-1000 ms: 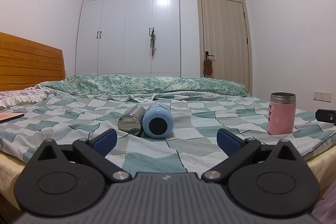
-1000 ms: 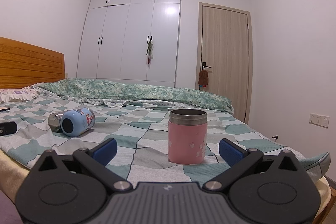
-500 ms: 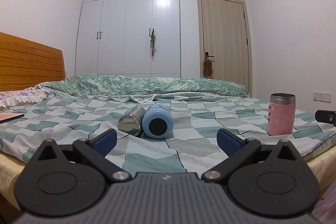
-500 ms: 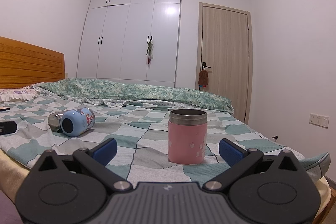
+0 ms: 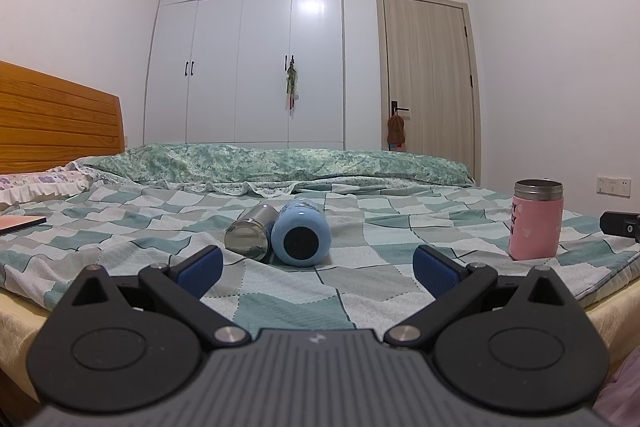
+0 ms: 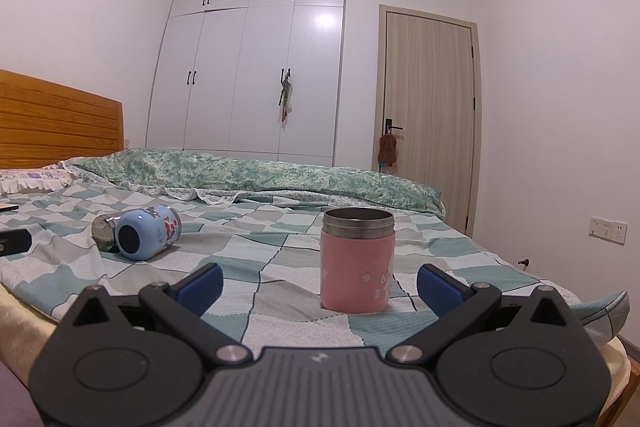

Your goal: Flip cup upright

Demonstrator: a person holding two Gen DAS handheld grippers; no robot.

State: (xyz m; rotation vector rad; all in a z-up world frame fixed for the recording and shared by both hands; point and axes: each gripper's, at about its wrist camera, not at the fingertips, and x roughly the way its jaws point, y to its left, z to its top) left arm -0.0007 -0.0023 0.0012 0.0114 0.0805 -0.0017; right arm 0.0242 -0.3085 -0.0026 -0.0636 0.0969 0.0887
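Pink cup (image 6: 357, 269) upright on the checked bedspread (image 5: 280, 303), blue cup (image 5: 301, 237) lying on its side.
I see my left gripper (image 5: 316, 269) spread wide, facing the blue cup's base beside a steel cup (image 5: 251, 235); my right gripper (image 6: 319, 285) is spread before the pink cup, touching nothing.

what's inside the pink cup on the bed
Nothing can be made out. The pink cup stands upright on the checked bedspread, mouth up; only the steel rim and a strip of inner wall show. The cameras sit too low to see its bottom, so its contents stay hidden.
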